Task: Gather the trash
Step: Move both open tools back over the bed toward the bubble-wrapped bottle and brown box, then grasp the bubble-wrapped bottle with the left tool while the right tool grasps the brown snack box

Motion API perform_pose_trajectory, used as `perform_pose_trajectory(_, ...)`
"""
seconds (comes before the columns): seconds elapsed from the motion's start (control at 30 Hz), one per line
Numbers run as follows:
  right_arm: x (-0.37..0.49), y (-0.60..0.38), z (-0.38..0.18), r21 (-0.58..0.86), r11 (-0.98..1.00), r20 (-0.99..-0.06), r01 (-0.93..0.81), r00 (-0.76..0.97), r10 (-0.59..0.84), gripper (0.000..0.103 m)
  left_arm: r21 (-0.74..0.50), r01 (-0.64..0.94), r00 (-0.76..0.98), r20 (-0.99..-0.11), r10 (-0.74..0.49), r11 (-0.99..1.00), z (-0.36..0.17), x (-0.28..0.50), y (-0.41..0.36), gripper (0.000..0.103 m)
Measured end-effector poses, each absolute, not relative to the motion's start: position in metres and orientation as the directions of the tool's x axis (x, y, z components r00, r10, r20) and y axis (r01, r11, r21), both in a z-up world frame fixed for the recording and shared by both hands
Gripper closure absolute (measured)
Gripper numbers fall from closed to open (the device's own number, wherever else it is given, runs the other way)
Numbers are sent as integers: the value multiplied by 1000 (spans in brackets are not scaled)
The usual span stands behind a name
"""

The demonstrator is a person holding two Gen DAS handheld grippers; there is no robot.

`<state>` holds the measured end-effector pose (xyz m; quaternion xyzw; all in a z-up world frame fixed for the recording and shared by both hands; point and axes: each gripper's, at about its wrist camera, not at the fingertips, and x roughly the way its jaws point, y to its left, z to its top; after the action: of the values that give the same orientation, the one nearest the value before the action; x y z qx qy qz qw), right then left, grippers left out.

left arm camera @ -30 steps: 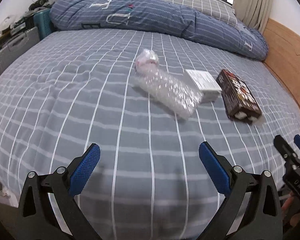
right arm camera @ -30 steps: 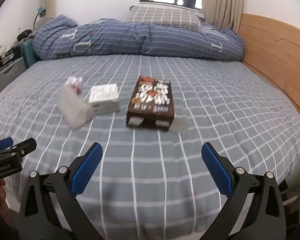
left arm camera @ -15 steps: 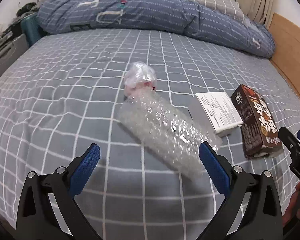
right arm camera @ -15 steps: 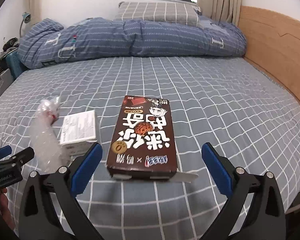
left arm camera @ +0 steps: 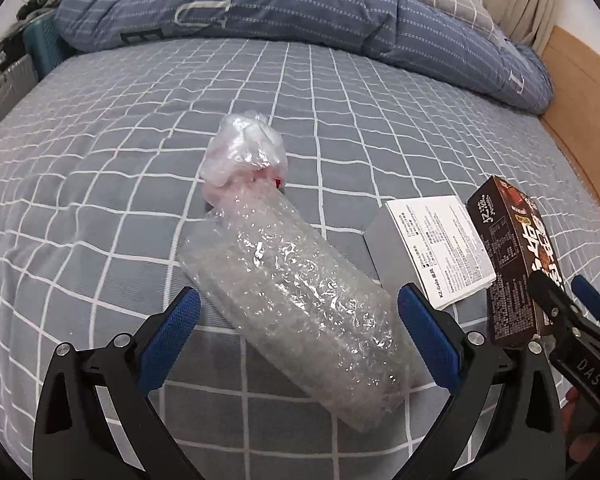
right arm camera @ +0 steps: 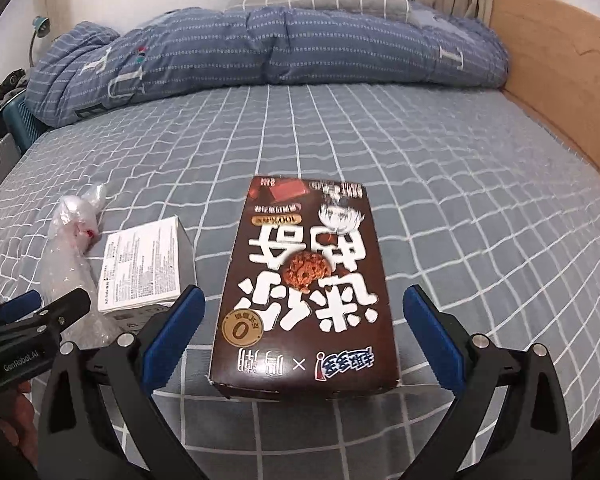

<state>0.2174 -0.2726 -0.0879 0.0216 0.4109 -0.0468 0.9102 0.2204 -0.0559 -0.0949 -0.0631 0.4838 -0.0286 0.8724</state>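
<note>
On the gray checked bed (left arm camera: 100, 152), three bits of trash lie in a row: a bubble-wrap roll (left arm camera: 296, 300), a white box (left arm camera: 432, 248) and a brown snack box (right arm camera: 306, 280).

In the left view the bubble-wrap roll runs from the middle of the frame down to the lower right, with a crumpled plastic bag (left arm camera: 246, 152) at its top end. The left gripper (left arm camera: 300, 328) is wide open, its blue pads on each side of the roll, holding nothing. In the right view the brown snack box lies flat, its long side running from the bottom of the frame up toward the middle. The right gripper (right arm camera: 304, 324) is wide open too, with the near end of the box between its pads. I cannot tell if either gripper touches anything. A blue quilt (right arm camera: 260, 44) lies across the top of the frame.
</note>
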Motion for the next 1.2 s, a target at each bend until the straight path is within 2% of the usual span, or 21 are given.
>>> perform_pose_trajectory(0.1,221,-272,-97,2,996,-772,93,633,-58,8,-144,-9,524,-843,-118,989,-98,219,-59,8)
perform_pose_trajectory(0.33,222,-276,-104,28,994,-783,104,621,-43,8,-160,4,509,-850,-140,987,-107,217,-67,29)
perform_pose_trajectory(0.4,222,-277,-105,26,995,-786,101,616,-42,14,-136,19,508,-852,-127,990,-108,216,-72,37)
perform_pose_trajectory(0.67,220,-277,-104,26,996,-782,91,622,-36,15,-135,43,532,-836,-137,990,-106,214,-75,57)
perform_pose_trajectory(1.2,211,-277,-89,30,995,-755,90,655,-36,15,-122,50,562,-817,-129,991,-85,208,-69,60)
